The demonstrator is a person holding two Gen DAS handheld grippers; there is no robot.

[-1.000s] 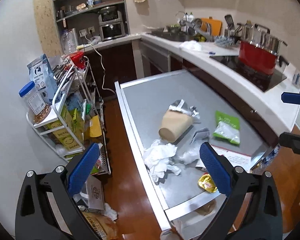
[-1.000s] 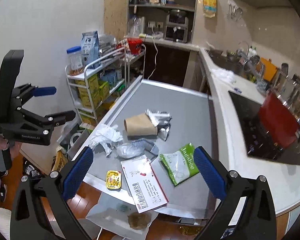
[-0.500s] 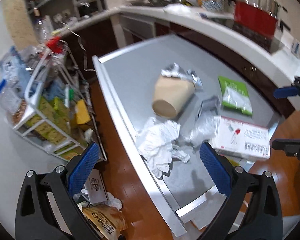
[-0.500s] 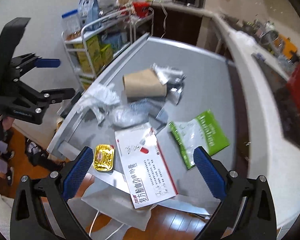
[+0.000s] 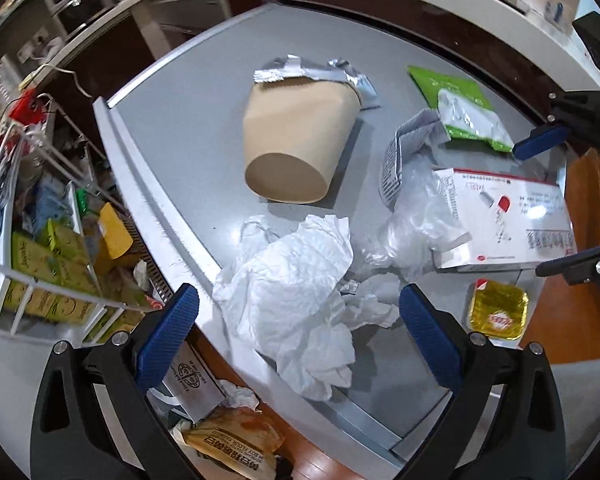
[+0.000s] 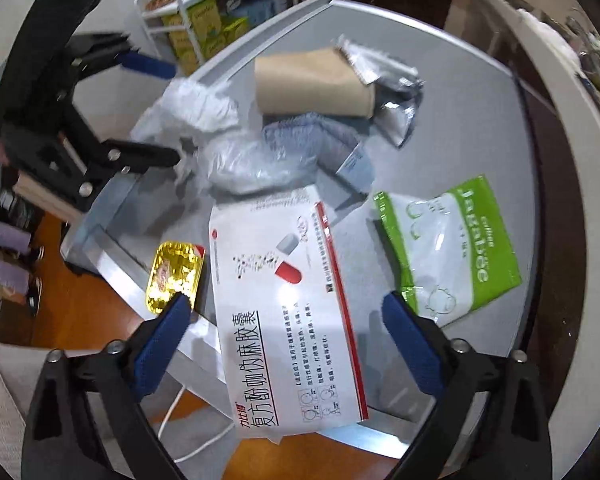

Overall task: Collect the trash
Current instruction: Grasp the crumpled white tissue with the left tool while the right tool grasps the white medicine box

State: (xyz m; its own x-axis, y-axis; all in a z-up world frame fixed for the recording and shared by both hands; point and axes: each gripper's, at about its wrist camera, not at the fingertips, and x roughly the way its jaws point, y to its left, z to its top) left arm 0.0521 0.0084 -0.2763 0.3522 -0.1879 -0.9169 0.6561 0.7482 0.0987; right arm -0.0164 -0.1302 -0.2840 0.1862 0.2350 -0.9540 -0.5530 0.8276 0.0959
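Two close downward views, shared table (image 5: 204,92).

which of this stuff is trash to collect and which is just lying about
Trash on the table:
tissue
paper cup
foil wrapper
green packet
medicine box
gold tub
clear plastic

Lying about:
rack of boxes
bag on the floor

Left gripper and right gripper are open.

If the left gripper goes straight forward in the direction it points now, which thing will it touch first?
Most likely the crumpled white tissue. It lies between the open fingers of the left gripper and nearest to them on the grey table. The tipped paper cup lies further along that line. Depth is uncertain in this fisheye view.
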